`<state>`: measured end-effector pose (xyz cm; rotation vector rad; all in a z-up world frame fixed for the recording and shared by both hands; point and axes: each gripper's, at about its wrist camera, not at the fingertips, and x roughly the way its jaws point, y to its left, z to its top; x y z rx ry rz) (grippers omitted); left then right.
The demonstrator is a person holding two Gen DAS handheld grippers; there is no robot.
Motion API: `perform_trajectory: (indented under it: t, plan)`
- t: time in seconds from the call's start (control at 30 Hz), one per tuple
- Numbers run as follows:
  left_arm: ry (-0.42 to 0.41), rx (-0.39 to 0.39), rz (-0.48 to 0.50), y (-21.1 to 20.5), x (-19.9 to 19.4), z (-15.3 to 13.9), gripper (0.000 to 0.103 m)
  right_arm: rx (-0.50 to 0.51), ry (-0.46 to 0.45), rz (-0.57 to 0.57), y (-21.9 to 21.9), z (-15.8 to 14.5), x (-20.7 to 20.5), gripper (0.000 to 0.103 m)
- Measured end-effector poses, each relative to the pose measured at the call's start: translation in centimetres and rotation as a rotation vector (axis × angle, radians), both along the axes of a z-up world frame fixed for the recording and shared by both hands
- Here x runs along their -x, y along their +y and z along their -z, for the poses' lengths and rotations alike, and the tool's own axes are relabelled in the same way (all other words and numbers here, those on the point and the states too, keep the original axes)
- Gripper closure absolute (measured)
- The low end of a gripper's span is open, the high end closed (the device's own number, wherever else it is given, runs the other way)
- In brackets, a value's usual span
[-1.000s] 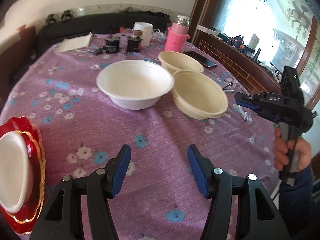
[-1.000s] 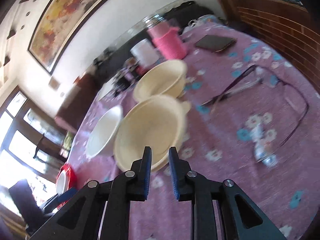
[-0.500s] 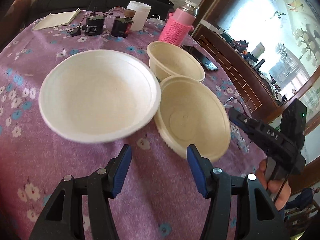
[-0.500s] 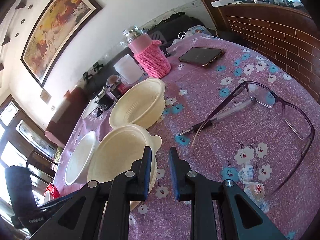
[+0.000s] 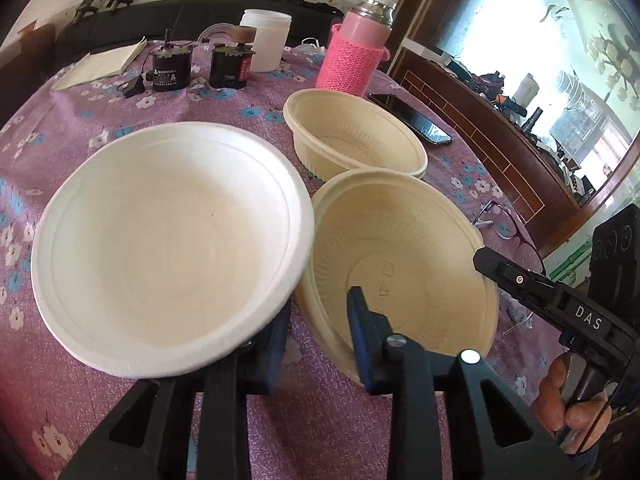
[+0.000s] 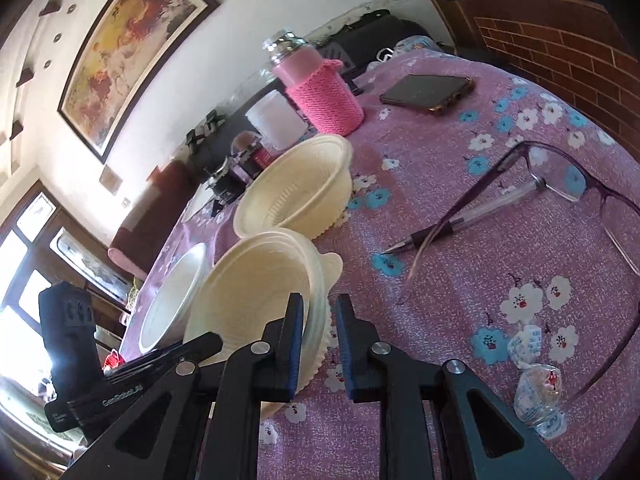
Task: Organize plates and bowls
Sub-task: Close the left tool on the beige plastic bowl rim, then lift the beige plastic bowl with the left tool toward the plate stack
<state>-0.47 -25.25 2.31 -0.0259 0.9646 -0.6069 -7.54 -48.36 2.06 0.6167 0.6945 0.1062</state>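
Observation:
Three bowls stand close together on the purple flowered cloth: a white bowl (image 5: 168,248), a near cream bowl (image 5: 400,264) and a far cream bowl (image 5: 356,144). My left gripper (image 5: 316,332) is closing astride the near cream bowl's left wall. One finger is inside the bowl and the other is outside, under the white bowl's rim, with a strip of cloth showing beside the wall. My right gripper (image 6: 320,336) is shut on the opposite rim of the near cream bowl (image 6: 256,292). A hand holds it at the right of the left wrist view.
A pink knitted flask (image 5: 352,64), a white jar (image 5: 266,44), two black devices (image 5: 200,66) and a notebook (image 5: 100,66) line the back. A phone (image 5: 412,124), glasses (image 6: 560,200), a pen (image 6: 472,216) and wrapped sweets (image 6: 536,392) lie to the right.
My left gripper travelled forward from the red plate to the bowls and narrowed its jaws around the near cream bowl's wall. My right gripper slid onto that bowl's rim and closed.

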Motion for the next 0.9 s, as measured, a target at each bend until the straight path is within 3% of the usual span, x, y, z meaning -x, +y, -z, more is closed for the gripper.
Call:
perform_trajectory:
  t: [0.1,0.27,0.43,0.73,0.9]
  plan:
    - [-0.056,-0.029,-0.003,0.0,0.7,-0.9,0.083,0.006,-0.005,-0.017,0.5,0.0,0.1,0.09]
    - [-0.081,-0.069,0.003,0.5,1.8,-2.0,0.083,-0.099,0.016,-0.026,0.2,0.3,0.8,0.091]
    - [-0.11,-0.076,0.012,2.1,3.9,-3.4,0.083,-0.136,-0.003,-0.041,1.5,-1.1,3.4,0.09]
    - [-0.123,-0.06,-0.014,7.6,8.5,-4.2,0.078,-0.115,-0.032,-0.11,5.9,-2.9,6.5,0.09]
    - [-0.1,-0.066,-0.074,11.3,9.3,-3.2,0.078,-0.112,0.008,-0.181,9.1,-2.2,6.6,0.089]
